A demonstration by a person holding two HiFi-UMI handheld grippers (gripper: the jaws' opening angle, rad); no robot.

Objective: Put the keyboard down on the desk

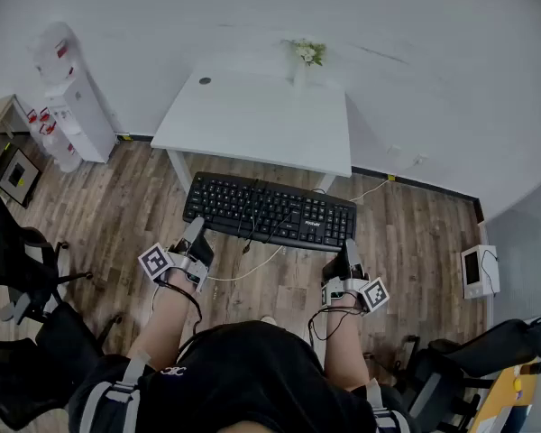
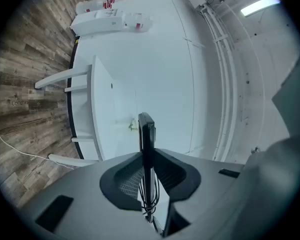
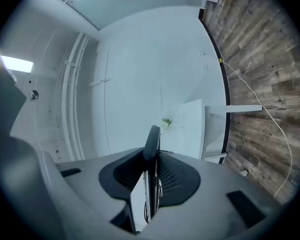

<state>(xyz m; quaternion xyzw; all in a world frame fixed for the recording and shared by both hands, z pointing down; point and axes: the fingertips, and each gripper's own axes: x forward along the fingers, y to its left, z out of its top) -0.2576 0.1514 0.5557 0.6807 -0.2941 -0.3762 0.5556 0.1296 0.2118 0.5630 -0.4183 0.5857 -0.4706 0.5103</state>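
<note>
**Inspector:** State of the left tongs point(image 1: 195, 233)?

**Assessor:** Clamped on the near-left corner of the black keyboard point(image 1: 269, 211). The right tongs point(image 1: 346, 253) are clamped on its near-right corner. Both hands share the load equally.

**Inspector:** Where is the keyboard?

**Assessor:** It is held above the wood floor point(image 1: 415, 233), just beyond the tongs, with its long axis left to right and its cable point(image 1: 252, 269) hanging. The white bench point(image 1: 252, 120) lies farther off against the wall, with only a flower vase point(image 1: 305, 57) at its far edge. In my judgement it must go forward, then down level.
</note>
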